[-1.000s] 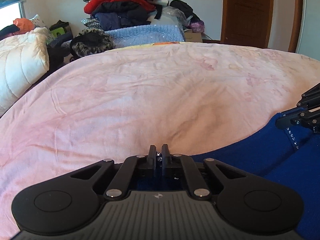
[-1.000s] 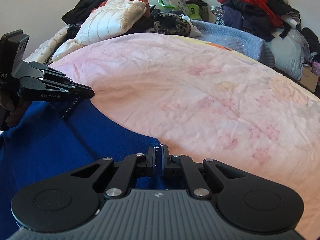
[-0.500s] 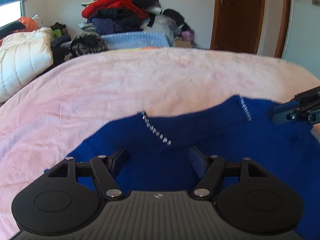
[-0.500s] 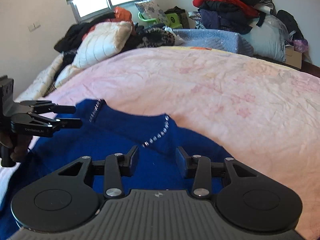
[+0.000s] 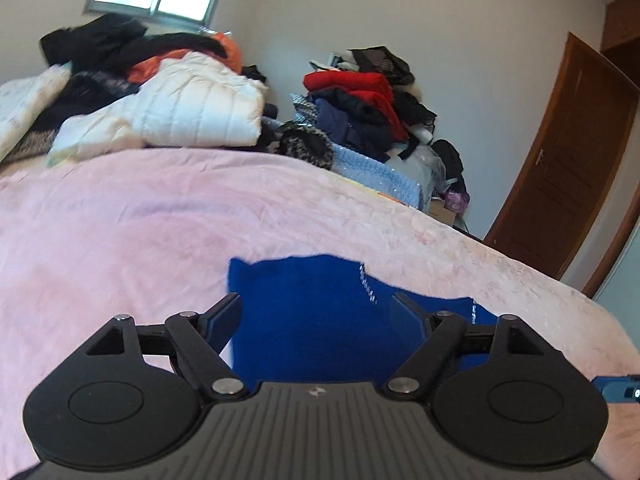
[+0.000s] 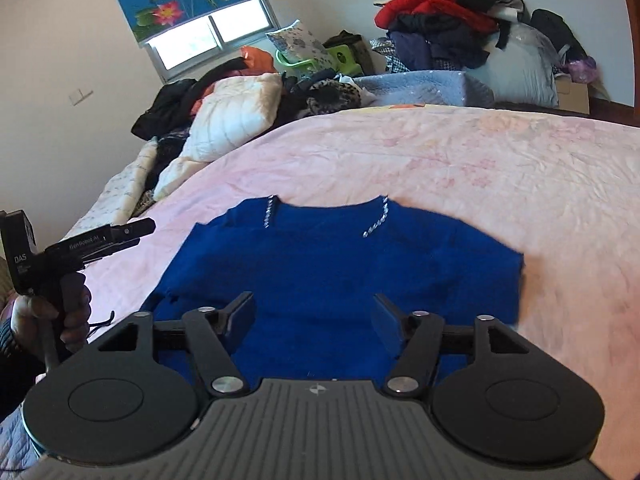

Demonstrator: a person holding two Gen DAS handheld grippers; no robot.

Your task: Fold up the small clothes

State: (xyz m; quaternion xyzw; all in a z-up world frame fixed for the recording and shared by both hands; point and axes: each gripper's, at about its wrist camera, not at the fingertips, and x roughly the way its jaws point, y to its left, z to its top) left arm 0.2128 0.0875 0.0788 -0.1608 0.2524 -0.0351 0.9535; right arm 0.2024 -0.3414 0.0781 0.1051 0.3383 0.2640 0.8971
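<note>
A small blue sweater (image 6: 340, 264) with sparkly trim at the neckline lies flat on the pink bedspread (image 6: 500, 168). My right gripper (image 6: 314, 316) hovers above its near part, jaws still opening, nothing between the pads. In the left wrist view the same sweater (image 5: 312, 312) lies below my left gripper (image 5: 318, 314), whose jaws are also opening and hold nothing. The left gripper (image 6: 132, 232) shows at the left edge of the right wrist view, held by a hand (image 6: 68, 316), off the sweater's left side. A tip of the right gripper (image 5: 618, 390) pokes in at the right of the left view.
A white quilted coat (image 5: 192, 108) and dark clothes lie at the bed's far left. A heap of red and dark garments (image 6: 444, 20) stands on a pale blue blanket (image 6: 428, 84) behind the bed. A wooden door (image 5: 568, 168) is at the right.
Both grippers went from shut on the sweater's top edge to open, letting it drop flat. Both pulled back and up, and the left gripper rolled and swung out to the sweater's left.
</note>
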